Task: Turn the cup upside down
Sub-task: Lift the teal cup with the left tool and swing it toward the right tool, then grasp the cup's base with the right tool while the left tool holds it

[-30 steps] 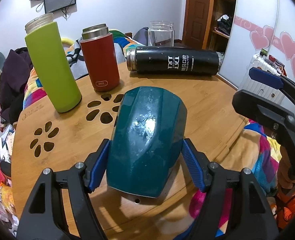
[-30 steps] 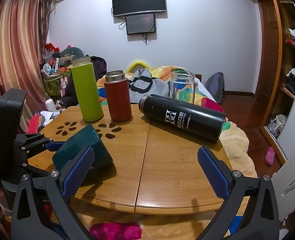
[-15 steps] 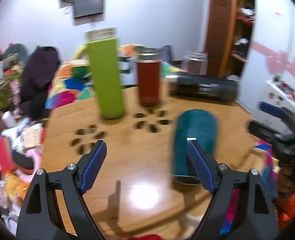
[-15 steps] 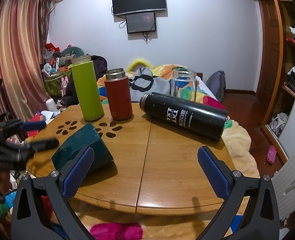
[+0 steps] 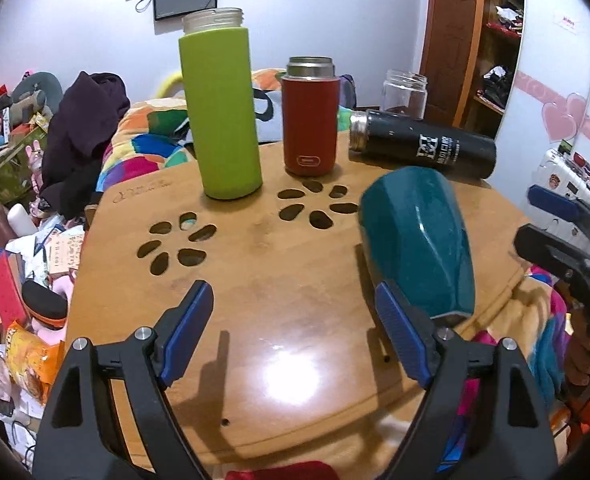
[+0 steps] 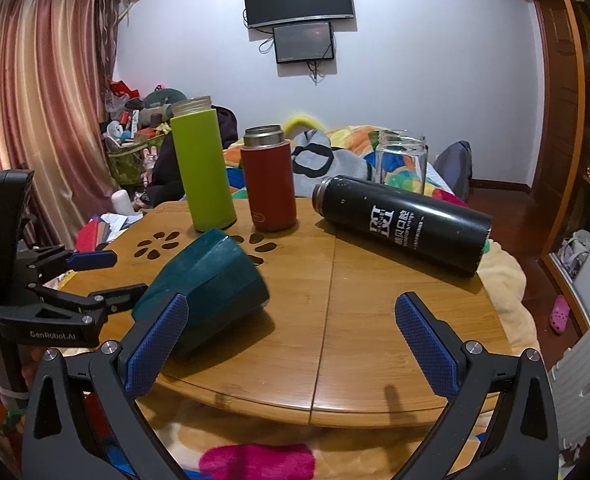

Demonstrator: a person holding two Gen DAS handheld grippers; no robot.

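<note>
Two grippers are in play, and neither has hold of anything: our left gripper [image 5: 295, 340] hangs spread wide over bare wood near the table's front edge, and our right gripper [image 6: 295, 332] is likewise spread, hovering at the near rim of the round bamboo table [image 6: 375, 320]. The teal cup [image 5: 419, 240] sits to the right of the left gripper's right finger, outside the jaws, close to the table's right edge. From the left wrist view it looks to be standing mouth-down, with the wide rim on the wood and the narrower base up; the right wrist view [image 6: 211, 280] shows it leaning away from that camera, which we put down to the fisheye, though we cannot rule out that it is tilted or lying partly on its side. We judge the flip itself to be done or nearly so, and the step in hand to be the retreat after letting go. If the cup proves unsteady, the next move calls for closing on its faceted sides and seating the rim flat, with care not to nudge it off the nearby edge. Farther back stand a lime-green bottle [image 5: 221, 112] and a red flask [image 5: 311, 120], with a black thermos [image 5: 423, 146] lying on its side beside them, well apart from the cup.
</note>
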